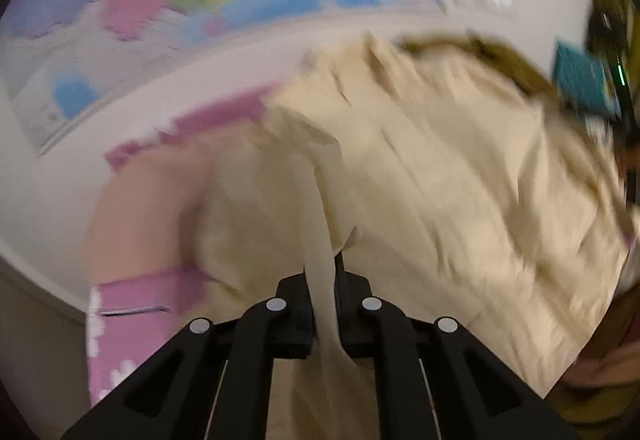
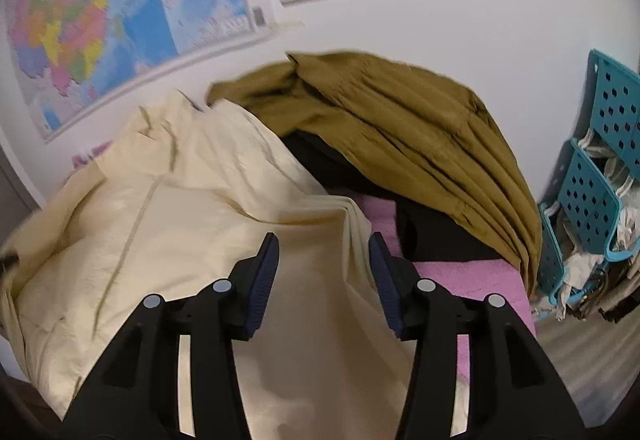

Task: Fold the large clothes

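Left tool [image 1: 322,280] pinches cream garment [image 1: 420,175]; right tool [image 2: 323,260] agape above.

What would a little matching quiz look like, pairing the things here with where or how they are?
Things:
1. cream garment
2. olive garment
3. teal basket
4. left tool

Places or states:
A. at the far right, stuffed with crumpled items
B. heaped behind, by the wall
C. clamped on a strip of cream cloth
D. spread under the open right tool

Pairs: 1-D, 2-B, 3-A, 4-C
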Demonstrator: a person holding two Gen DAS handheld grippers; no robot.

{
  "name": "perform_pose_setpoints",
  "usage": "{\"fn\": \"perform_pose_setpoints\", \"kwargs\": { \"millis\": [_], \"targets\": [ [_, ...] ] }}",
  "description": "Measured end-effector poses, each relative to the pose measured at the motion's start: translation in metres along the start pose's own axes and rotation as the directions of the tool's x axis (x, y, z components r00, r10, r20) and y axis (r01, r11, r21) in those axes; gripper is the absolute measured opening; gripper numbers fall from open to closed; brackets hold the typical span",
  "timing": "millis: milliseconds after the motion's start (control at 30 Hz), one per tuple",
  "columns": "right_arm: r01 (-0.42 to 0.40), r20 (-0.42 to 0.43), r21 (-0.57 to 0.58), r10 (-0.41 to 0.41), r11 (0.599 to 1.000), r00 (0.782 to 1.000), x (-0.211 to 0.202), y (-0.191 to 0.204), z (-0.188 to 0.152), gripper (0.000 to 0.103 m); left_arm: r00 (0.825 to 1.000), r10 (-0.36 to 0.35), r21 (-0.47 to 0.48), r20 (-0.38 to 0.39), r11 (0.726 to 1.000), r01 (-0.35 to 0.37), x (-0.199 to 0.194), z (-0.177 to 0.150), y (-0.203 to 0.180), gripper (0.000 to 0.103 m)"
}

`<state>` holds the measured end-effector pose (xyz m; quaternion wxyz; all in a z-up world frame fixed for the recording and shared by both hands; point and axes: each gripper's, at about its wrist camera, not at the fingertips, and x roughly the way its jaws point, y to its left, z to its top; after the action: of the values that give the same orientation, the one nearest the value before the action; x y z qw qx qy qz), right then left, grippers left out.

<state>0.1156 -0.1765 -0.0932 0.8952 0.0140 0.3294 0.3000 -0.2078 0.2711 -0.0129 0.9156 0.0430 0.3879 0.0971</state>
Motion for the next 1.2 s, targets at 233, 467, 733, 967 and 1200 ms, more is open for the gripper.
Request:
{"fn": "perform_pose_setpoints", "kwargs": {
  "millis": [233,467,733,967,1200],
  "targets": [
    [-0.071,0.091,-0.035,0.074,0.997,0.993,-0.035,0.019,0.008,0.047,0.958,0.272,-0.145,0.086,0.955,-0.258,-0.035,0.045,0.086,0.005],
    [-0.145,0.047,-0.072,0.149,0.987,0.988,-0.032,0.040,-0.005,0.050,0.793,0.594,0.041,-0.136,0.803,-0.595,0.063,0.028,0.105,0.034],
    [-0.116,-0.019,-0.162,0.115,0.980,0.993,-0.045,0.059,-0.050,0.092,0.982,0.191,-0.137,0.001,0.972,-0.189,0.024,-0.003,0.094,0.070],
    [0.119,-0.111,-0.281,-0.155,0.952,0.982,-0.009,0.042,-0.063,0.000,0.996,-0.010,-0.015,0.092,1.000,0.011,-0.004,-0.007,0.028,0.070],
    [0.027,-0.040,-0.091,-0.031,0.995,0.999,-0.036,0.013,-0.036,0.020,0.998,-0.068,-0.036,-0.015,0.997,0.068,0.028,-0.032,0.009,0.070]
  ]
}}
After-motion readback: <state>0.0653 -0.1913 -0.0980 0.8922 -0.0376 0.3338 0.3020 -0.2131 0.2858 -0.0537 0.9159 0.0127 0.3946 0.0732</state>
